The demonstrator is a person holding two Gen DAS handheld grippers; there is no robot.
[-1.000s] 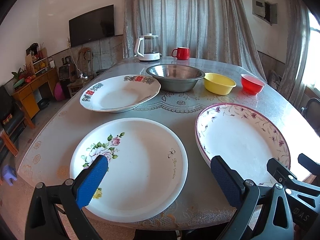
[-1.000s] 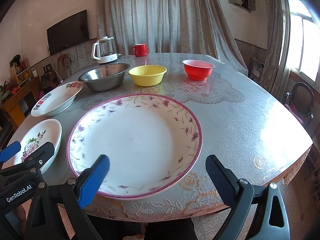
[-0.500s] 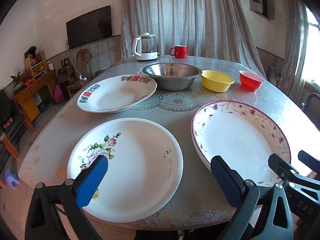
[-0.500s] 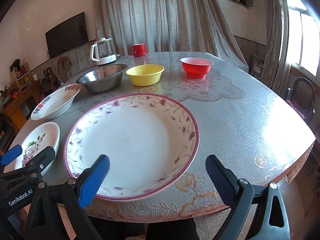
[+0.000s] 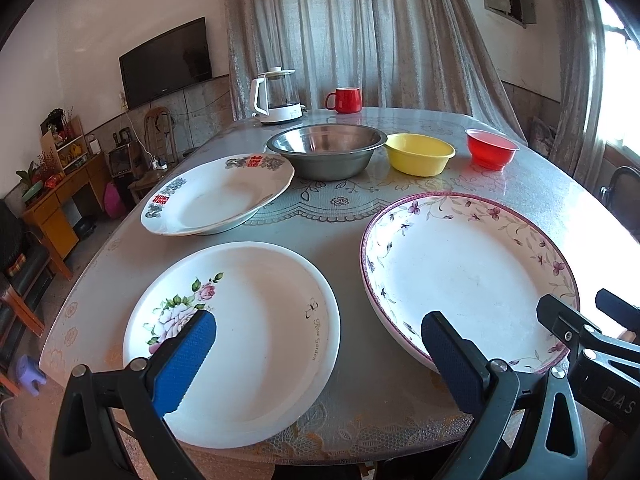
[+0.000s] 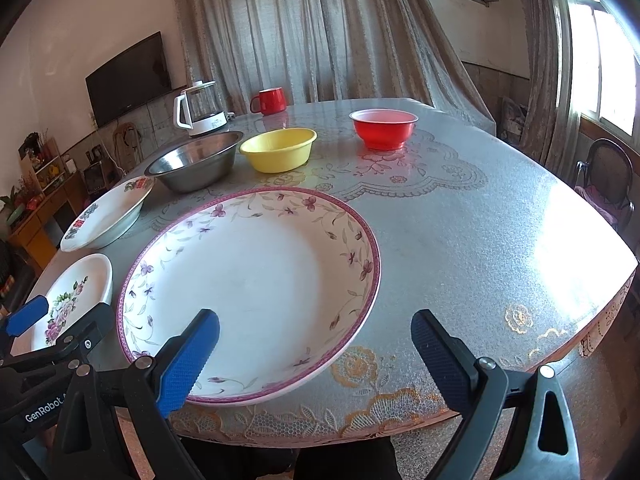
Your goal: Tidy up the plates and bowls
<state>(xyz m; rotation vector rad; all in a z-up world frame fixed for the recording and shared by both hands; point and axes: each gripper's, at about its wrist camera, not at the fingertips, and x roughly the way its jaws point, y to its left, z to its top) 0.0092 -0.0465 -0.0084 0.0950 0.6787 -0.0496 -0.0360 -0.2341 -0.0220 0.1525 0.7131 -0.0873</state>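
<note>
A white rose plate (image 5: 240, 336) lies at the table's near left, with my open, empty left gripper (image 5: 320, 360) above its near edge. A large purple-rimmed floral plate (image 5: 468, 272) lies to its right; my open, empty right gripper (image 6: 316, 356) hovers over that plate's (image 6: 256, 280) near rim. Behind are a deep white plate with red marks (image 5: 216, 196), a steel bowl (image 5: 326, 152), a yellow bowl (image 5: 420, 154) and a red bowl (image 5: 490, 148). The right wrist view also shows the rose plate (image 6: 72, 300) and the left gripper's fingertip (image 6: 28, 314).
A white kettle (image 5: 276, 96) and a red mug (image 5: 346, 100) stand at the table's far edge. The round table (image 6: 480, 232) has a lace-pattern cover. A chair (image 6: 608, 184) stands to the right, and low furniture (image 5: 52, 200) to the left.
Both grippers have shifted slightly back and up from the table; the plates sit a little lower in view. Nothing was grasped.
</note>
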